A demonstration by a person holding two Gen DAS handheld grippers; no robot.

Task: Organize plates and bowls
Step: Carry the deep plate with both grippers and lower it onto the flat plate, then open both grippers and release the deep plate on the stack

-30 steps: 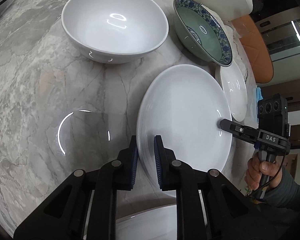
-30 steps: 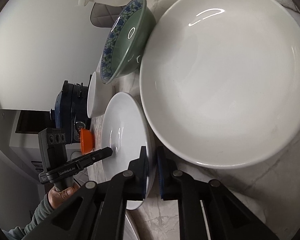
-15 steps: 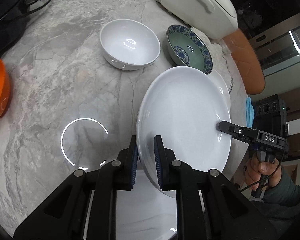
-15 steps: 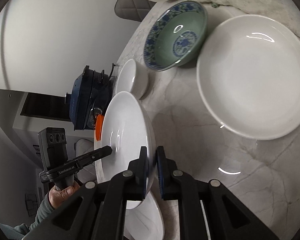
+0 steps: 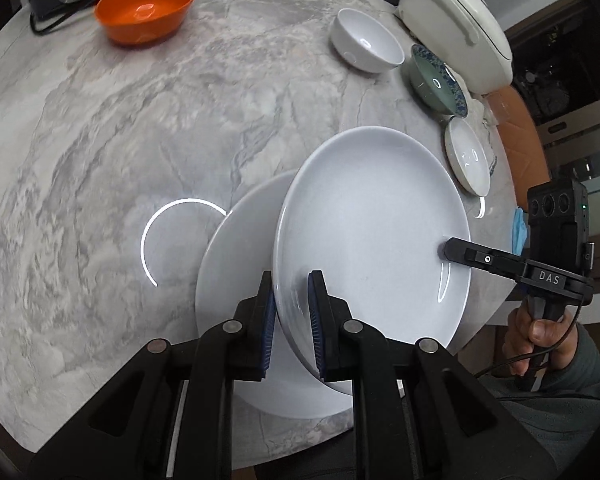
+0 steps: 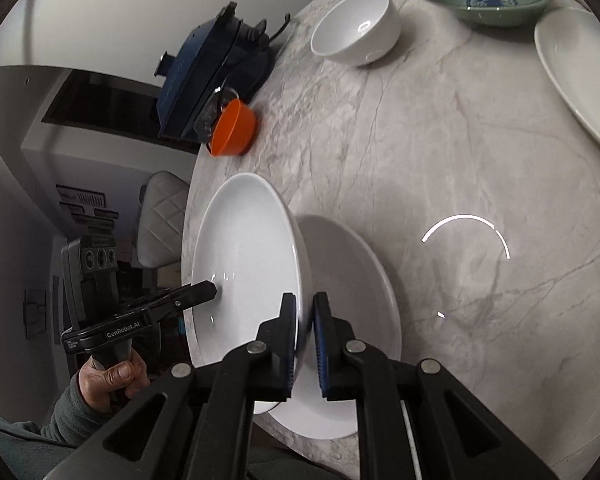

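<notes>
Both grippers hold one white plate [image 5: 372, 232] by opposite rims, above the table. My left gripper [image 5: 292, 312] is shut on its near rim. My right gripper [image 6: 305, 340] is shut on the far rim and shows in the left wrist view [image 5: 446, 249]. The held plate [image 6: 244, 264] hangs tilted over a second white plate [image 5: 236, 280] lying on the marble table near its front edge, also in the right wrist view [image 6: 348, 280]. The left gripper shows in the right wrist view [image 6: 210, 292].
On the marble table [image 5: 140, 120] stand an orange bowl [image 5: 146, 8], a white bowl [image 5: 366, 44], a green-blue patterned bowl [image 5: 438, 80] and a small white dish [image 5: 466, 160]. A white lidded cooker [image 5: 456, 20] and a dark appliance [image 6: 212, 68] stand at the back.
Both grippers have carried the plate up and back toward the table's front edge. The bowls now lie farther away and the second plate has come into view beneath.
</notes>
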